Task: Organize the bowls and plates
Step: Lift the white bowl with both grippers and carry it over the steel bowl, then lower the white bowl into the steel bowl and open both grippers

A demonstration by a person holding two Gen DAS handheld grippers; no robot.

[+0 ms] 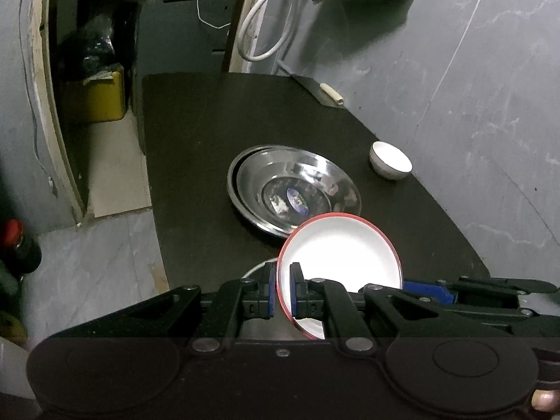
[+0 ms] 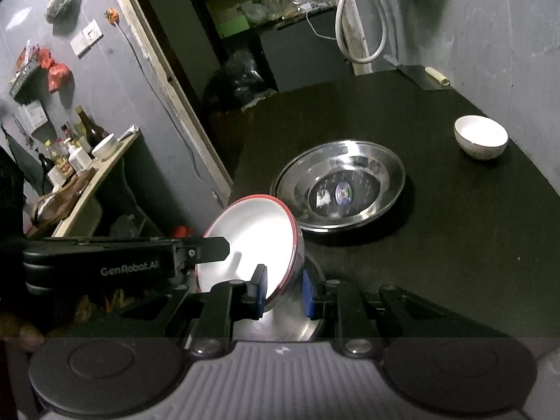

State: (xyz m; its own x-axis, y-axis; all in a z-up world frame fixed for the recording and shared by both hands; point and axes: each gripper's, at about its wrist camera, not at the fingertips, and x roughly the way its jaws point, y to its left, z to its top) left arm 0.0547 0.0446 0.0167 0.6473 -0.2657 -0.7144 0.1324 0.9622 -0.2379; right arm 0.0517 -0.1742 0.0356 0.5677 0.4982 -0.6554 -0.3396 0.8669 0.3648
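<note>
A white bowl with a red rim hangs tilted over the near edge of the black table. My left gripper is shut on its left rim, one blue pad inside and one outside. My right gripper is shut on the bowl's opposite rim. Beyond it, nested steel bowls stand mid-table. A small white bowl sits upright further right, near the wall. Something metallic shows under the held bowl; I cannot tell what it is.
A cleaver with a pale handle lies at the table's far right corner. A grey wall runs along the table's right side. A yellow bin stands on the floor to the left, and a side shelf with bottles is further left.
</note>
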